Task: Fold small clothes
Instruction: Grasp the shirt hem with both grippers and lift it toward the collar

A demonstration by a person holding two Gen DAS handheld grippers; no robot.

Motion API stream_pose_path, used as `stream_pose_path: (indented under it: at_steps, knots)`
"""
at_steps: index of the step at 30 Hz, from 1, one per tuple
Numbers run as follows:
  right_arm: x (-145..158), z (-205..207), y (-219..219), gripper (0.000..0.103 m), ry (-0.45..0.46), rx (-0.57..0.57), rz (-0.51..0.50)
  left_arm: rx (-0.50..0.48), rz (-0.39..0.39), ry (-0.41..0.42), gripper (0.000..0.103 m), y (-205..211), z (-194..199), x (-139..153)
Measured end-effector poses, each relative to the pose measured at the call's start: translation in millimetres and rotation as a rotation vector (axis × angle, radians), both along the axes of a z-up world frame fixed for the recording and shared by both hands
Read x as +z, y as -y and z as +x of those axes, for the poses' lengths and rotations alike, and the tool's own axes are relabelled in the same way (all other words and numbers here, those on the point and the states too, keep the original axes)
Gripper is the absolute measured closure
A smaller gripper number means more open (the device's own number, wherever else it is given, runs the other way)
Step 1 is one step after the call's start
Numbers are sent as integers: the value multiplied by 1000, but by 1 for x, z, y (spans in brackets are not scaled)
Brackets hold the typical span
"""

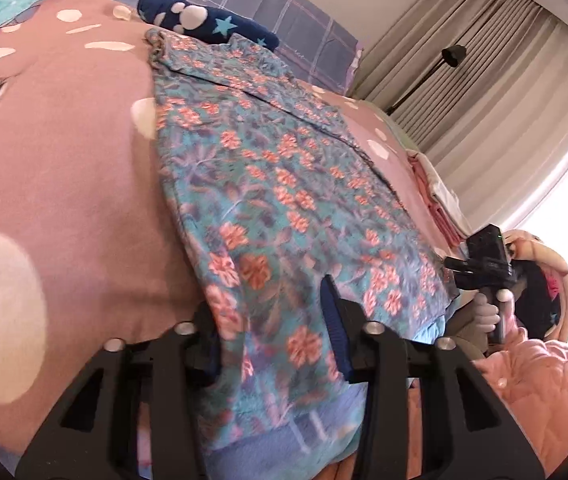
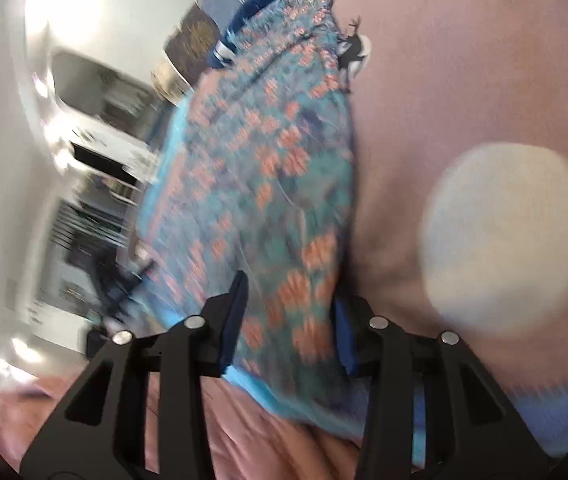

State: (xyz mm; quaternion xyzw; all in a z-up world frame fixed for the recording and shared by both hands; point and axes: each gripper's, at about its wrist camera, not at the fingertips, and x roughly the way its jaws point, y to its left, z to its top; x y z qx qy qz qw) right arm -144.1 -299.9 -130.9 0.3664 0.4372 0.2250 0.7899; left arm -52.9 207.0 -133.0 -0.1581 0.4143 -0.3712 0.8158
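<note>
Both grippers (image 1: pixel 271 320) (image 2: pixel 288 312) clamp the floral garment (image 1: pixel 284 184) on the bedspread (image 1: pixel 63 152)

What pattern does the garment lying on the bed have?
Teal cloth garment with orange-pink flowers; clearest in the left wrist view.

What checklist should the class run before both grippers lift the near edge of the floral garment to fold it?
1. Left gripper has the floral garment between its fingers: ok.
2. Right gripper straddles the same edge: ok.
3. Pads firmly pinching the cloth: cannot tell.
4. Garment lies flat on the pink bedspread: ok.
5. Far end clear of the navy star item: not ok, they meet.
6. Right wrist view sharp enough to judge: not ok.
</note>
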Motion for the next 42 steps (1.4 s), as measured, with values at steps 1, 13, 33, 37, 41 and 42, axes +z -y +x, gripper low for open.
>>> stream_pose_path:
  at_steps: [1,13,33,37,41,42]
  knots:
    - [-2,7,-2,99,0,-15,17,1,2,-5,96,3,1,0]
    - [117,-13,5,99,440,-96,77,49,-238,416,100,10,-32,133]
    - [140,13,29,98,515,-290,-92,216,-256,324,100,16,35,134]
    - [147,62,31,96,500,-301,-148,216,-183,343,100,32,74,149]
    - [143,130,41,96,445,-303,-170,231,-142,310,100,43,125,153]
    - [139,147,45,96,425,-304,-161,237,-128,301,100,46,138,150]
